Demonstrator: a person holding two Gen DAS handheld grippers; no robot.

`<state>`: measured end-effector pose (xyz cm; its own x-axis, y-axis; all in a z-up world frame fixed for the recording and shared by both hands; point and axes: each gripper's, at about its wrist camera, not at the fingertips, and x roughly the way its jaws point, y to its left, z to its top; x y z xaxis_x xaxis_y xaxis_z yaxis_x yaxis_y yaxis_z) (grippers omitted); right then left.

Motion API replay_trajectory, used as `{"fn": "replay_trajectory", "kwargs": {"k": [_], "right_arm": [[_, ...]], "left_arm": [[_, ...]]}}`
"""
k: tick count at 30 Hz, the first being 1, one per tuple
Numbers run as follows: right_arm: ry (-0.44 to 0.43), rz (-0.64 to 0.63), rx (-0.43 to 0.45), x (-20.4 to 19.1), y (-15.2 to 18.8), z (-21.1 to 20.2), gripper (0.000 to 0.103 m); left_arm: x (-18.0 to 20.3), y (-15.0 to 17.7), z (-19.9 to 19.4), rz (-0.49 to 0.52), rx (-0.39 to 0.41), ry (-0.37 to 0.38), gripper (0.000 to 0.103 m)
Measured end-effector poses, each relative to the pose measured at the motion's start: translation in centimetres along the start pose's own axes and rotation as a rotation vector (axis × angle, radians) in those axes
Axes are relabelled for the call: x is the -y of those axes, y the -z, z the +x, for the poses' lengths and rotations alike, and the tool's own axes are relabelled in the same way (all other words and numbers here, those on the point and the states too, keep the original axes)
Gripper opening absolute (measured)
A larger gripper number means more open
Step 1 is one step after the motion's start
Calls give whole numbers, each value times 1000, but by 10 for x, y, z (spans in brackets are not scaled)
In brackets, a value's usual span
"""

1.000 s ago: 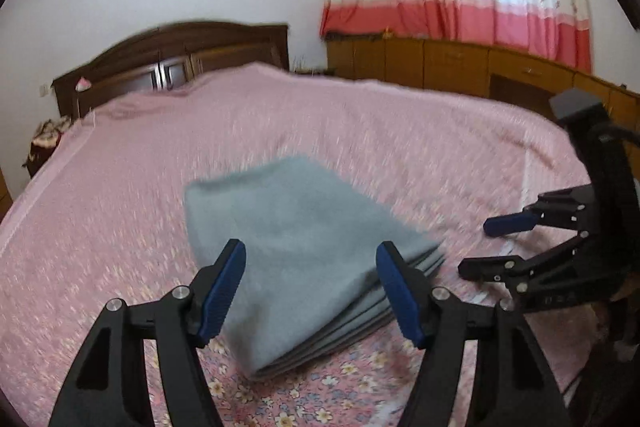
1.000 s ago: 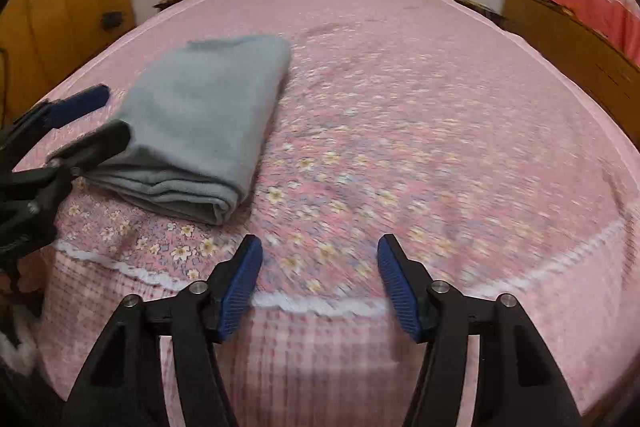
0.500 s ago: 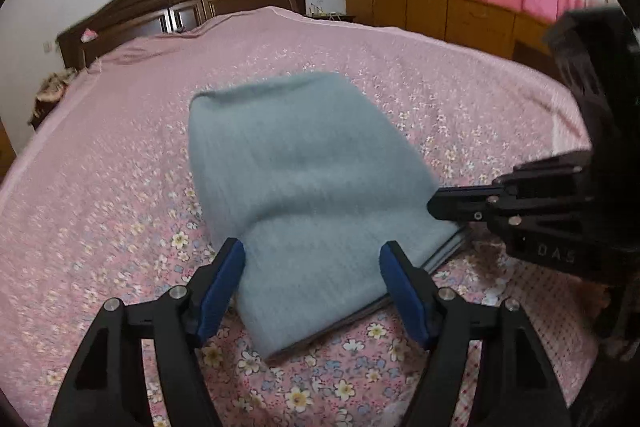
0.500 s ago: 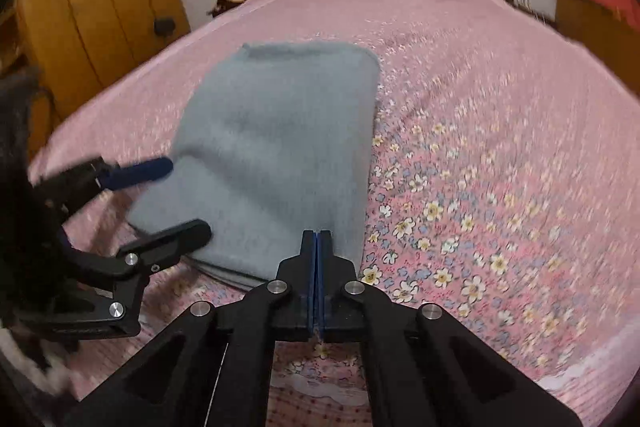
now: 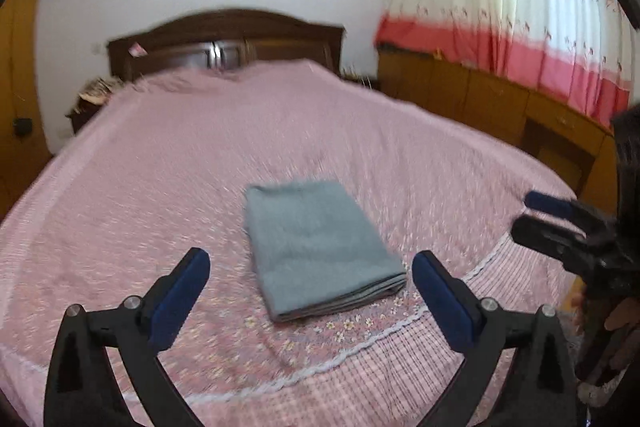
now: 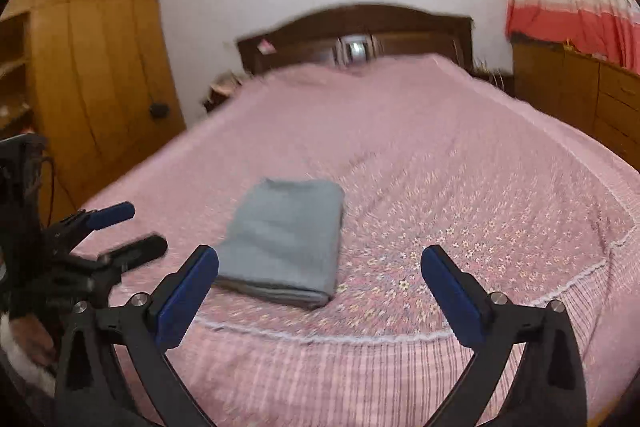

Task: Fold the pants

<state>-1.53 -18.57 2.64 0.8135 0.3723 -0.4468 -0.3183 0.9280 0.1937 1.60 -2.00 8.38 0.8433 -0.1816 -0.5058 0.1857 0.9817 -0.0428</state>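
- The pants (image 5: 316, 243) are seen folded into a flat grey stack on the bed (image 5: 160, 187), near its foot edge.
- The left hand-held gripper (image 5: 310, 291) is held spread, empty; the right hand-held gripper (image 6: 320, 291) likewise.
- The stack's long axis runs away toward the headboard (image 5: 224, 39) (the left one is judged slightly nearer).

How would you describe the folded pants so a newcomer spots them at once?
Start at the big bed under the pink floral bedspread and look to its near end, just above the white lace trim. The grey folded pants lie there as a flat rectangular stack, the only plain grey item on the flowered pink cloth.
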Motion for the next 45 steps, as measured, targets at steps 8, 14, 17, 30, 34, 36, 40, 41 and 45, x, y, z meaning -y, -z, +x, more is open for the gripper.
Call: {"fn": "replay_trajectory", "kwargs": {"k": [8, 14, 17, 30, 34, 36, 40, 41, 45], "right_arm": [[46, -59, -22, -6, 36, -37, 103], [46, 31, -92, 9, 54, -21, 103], [48, 31, -101, 8, 56, -17, 103], [42, 0, -103, 0, 57, -17, 103], [59, 6, -99, 2, 57, -19, 103], [60, 12, -91, 3, 57, -20, 103], [56, 21, -93, 5, 56, -21, 103], [58, 20, -95, 5, 56, -21, 103], [49, 20, -94, 5, 55, -21, 103]], "left_arm": [[-32, 31, -49, -64, 14, -22, 103], [-48, 54, -42, -104, -8, -34, 103], [-50, 63, -37, -110, -12, -25, 103], [-57, 71, -22, -124, -42, -25, 103], [-56, 71, -22, -122, -39, -25, 103], [-54, 71, -21, -119, -39, -25, 103], [-50, 70, -22, -103, -33, -23, 103], [-50, 70, -22, -99, -33, -22, 103], [-49, 70, -20, -103, -35, -24, 103]]}}
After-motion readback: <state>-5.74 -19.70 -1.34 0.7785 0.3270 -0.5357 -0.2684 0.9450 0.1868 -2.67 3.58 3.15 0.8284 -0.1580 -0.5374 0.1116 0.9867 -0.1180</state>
